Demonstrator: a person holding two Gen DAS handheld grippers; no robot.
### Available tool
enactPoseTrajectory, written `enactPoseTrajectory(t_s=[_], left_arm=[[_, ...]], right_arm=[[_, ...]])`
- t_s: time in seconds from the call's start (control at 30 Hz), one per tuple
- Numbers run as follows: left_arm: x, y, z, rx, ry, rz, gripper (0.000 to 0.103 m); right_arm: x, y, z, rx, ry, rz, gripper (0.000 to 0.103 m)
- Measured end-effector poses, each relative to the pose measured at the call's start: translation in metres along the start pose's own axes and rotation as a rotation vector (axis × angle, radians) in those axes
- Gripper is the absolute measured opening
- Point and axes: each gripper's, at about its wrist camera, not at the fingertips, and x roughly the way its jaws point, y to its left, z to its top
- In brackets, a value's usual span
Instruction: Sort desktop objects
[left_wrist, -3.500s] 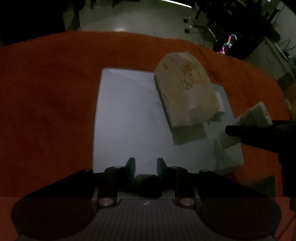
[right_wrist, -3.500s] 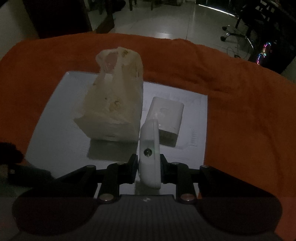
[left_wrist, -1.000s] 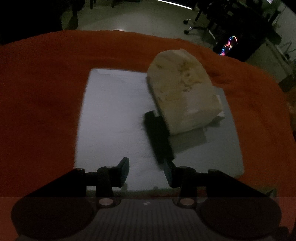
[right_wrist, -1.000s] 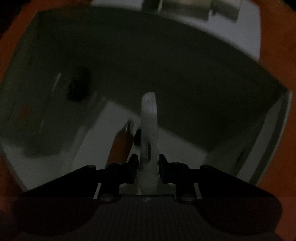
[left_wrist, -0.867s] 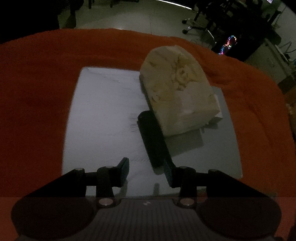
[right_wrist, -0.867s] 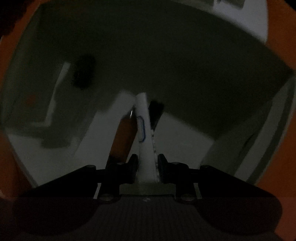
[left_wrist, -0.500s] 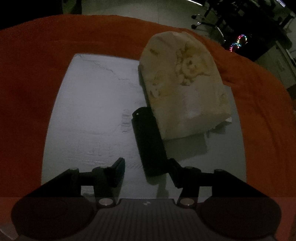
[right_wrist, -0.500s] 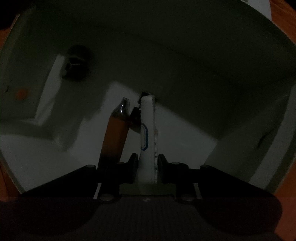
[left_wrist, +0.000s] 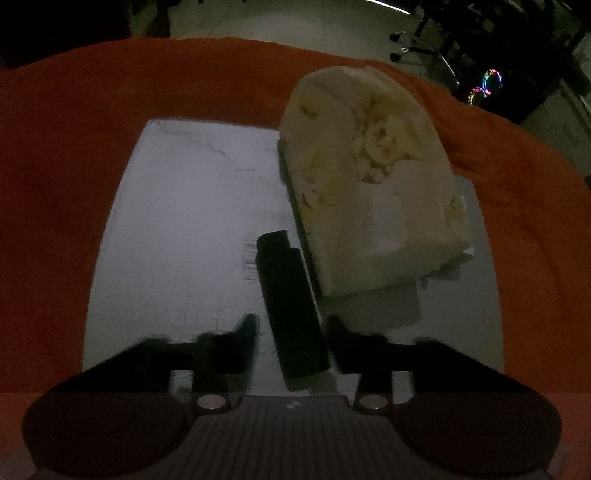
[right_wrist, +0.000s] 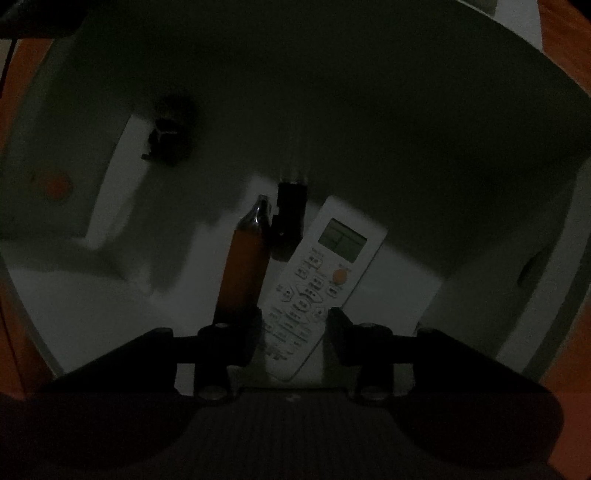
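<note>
In the left wrist view a long black bar-shaped object lies on a pale grey mat. My left gripper is open, its jaws on either side of the bar's near end. A cream tissue pack lies just right of the bar. In the right wrist view a white remote control lies face up on the floor of a grey bin. My right gripper is open above the remote's near end, with nothing in it.
An orange pen-like tube and a small black object lie beside the remote in the bin. Another small black object sits further back left. An orange cloth covers the table. Office chairs stand on the dark floor beyond.
My right gripper has opened and let go of the white remote, which now lies flat in the bin. My left gripper has moved forward so the black bar sits between its jaws.
</note>
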Motion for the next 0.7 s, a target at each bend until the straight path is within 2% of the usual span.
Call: enactPoseTrajectory(t_s=[0.3,0.7], left_arm=[[-0.027,-0.008,-0.008,0.054,-0.055,0.013,0.023],[-0.115,0.003,-0.028,0.091,-0.109,-0.035,0.022]], right_arm=[[-0.005,0.004,-0.011,0.03,-0.07,-0.023,0.043],[-0.034,0.013,-0.018,0.047,-0.149,-0.088,0.043]])
